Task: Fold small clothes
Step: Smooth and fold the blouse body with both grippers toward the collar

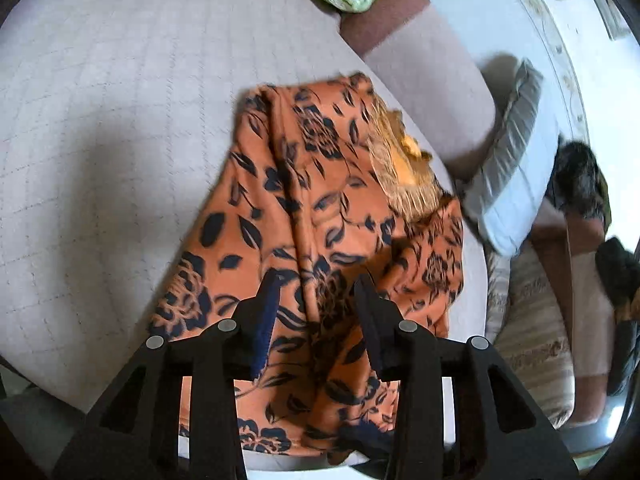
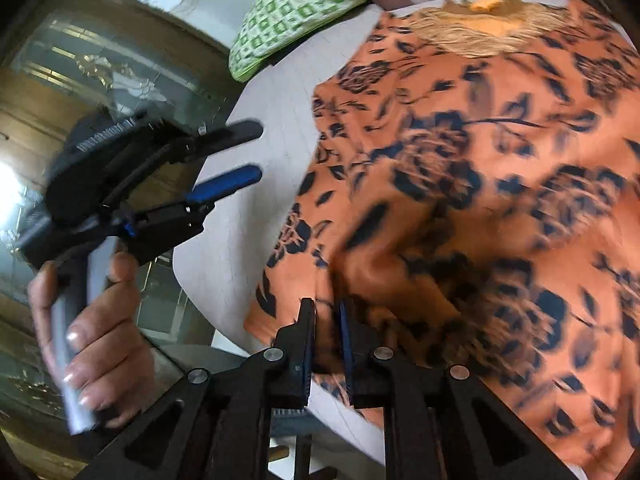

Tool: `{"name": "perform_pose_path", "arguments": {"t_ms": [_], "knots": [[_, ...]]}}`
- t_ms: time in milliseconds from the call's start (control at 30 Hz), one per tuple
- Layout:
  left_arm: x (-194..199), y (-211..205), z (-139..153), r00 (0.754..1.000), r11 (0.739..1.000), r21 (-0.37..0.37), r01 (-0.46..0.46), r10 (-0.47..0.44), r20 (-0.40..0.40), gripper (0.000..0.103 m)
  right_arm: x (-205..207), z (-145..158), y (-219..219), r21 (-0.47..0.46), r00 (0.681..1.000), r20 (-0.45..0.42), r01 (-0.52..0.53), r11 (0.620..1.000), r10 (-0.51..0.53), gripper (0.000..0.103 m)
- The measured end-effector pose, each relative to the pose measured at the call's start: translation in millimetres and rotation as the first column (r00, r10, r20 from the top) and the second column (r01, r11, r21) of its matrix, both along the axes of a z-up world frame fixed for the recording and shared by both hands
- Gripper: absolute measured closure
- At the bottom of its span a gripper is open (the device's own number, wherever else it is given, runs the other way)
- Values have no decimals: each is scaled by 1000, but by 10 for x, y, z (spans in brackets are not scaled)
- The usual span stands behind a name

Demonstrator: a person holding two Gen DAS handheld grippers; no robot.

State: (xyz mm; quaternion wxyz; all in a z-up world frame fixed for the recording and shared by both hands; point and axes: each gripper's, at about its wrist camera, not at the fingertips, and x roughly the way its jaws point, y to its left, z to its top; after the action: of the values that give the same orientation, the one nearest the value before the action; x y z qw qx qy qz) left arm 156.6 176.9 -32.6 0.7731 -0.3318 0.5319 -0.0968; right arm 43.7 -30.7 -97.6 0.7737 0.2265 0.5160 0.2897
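Pale quilted cushion, stitched in squares, under soft orange floral garment lying rumpled, fringed at neckline. Left gripper released, clear of cloth; right gripper narrowly parted over the hem, grasping nothing.

Orange garment with dark navy floral and leaf print, tan fringed neckline. Lies rumpled, partly folded lengthwise, on pale quilted surface; neckline at far end.

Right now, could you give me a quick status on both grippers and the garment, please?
Left gripper open, clear of cloth. Right gripper slightly open over orange floral garment, grip unclear. Garment bunched on grey cushion. Nothing in the way.
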Motion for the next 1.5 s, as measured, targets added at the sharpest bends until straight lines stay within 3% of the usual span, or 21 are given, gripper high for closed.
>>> {"name": "perform_pose_path", "arguments": {"t_ms": [100, 233, 300, 400, 533, 633, 767, 867, 1000, 1133, 1267, 1333, 1400, 1433, 1467, 1500], "knots": [[9, -235, -35, 994, 994, -10, 107, -107, -13, 66, -69, 41, -480, 18, 995, 11, 97, 995, -98, 55], [-3, -552, -196, 972, 972, -65, 226, -229, -46, 62, 66, -11, -1144, 74, 971, -29, 240, 968, -238, 55], [-4, -658, -250, 963, 965, -65, 255, -260, -72, 62, 292, -126, -1438, 39, 937, -83, 345, 938, -341, 55], [-18, -725, -234, 960, 961, -71, 267, -271, -64, 62, 540, -219, -1593, -29, 915, -108, 388, 921, -389, 55], [-45, -686, -134, 971, 968, -85, 235, -237, -15, 62, 624, -310, -1685, 27, 907, -162, 399, 917, -389, 55], [-20, -666, -30, 975, 972, -74, 222, -221, 20, 56, 572, -260, -1482, 16, 917, -164, 371, 929, -363, 55], [1, -644, 32, 974, 972, -74, 224, -224, 19, 55, 217, -12, -810, 108, 982, -91, 175, 979, -166, 55], [9, -534, 11, 981, 979, -56, 194, -194, 9, 55, 127, -121, -225, 53, 988, -145, 62, 997, -53, 58], [5, -338, -126, 989, 990, -6, 142, -142, -31, 55, -32, -52, 5, 48, 994, -107, 5, 999, 0, 60], [26, -349, -382, 978, 981, 106, 164, -148, -145, 55, -84, 73, -484, 58, 991, -68, 123, 991, -119, 60], [10, -524, -544, 955, 954, 172, 246, -209, -209, 55, 191, -84, -1226, 36, 932, -113, 350, 936, -344, 59], [-17, -607, -583, 953, 942, 206, 263, -221, -206, 55, 429, -315, -1525, 33, 883, -183, 444, 895, -432, 58], [-39, -673, -593, 953, 928, 247, 278, -234, -192, 69, 610, -485, -1635, 69, 864, -233, 472, 879, -446, 58], [-51, -683, -579, 953, 925, 254, 283, -240, -185, 92, 703, -533, -1646, 84, 871, -240, 458, 885, -428, 64], [-55, -680, -561, 953, 925, 253, 285, -243, -183, 97, 758, -517, -1642, 74, 876, -238, 448, 891, -420, 74], [-77, -640, -494, 958, 927, 255, 274, -239, -162, 98, 763, -436, -1666, 61, 877, -226, 447, 893, -424, 93]]}}
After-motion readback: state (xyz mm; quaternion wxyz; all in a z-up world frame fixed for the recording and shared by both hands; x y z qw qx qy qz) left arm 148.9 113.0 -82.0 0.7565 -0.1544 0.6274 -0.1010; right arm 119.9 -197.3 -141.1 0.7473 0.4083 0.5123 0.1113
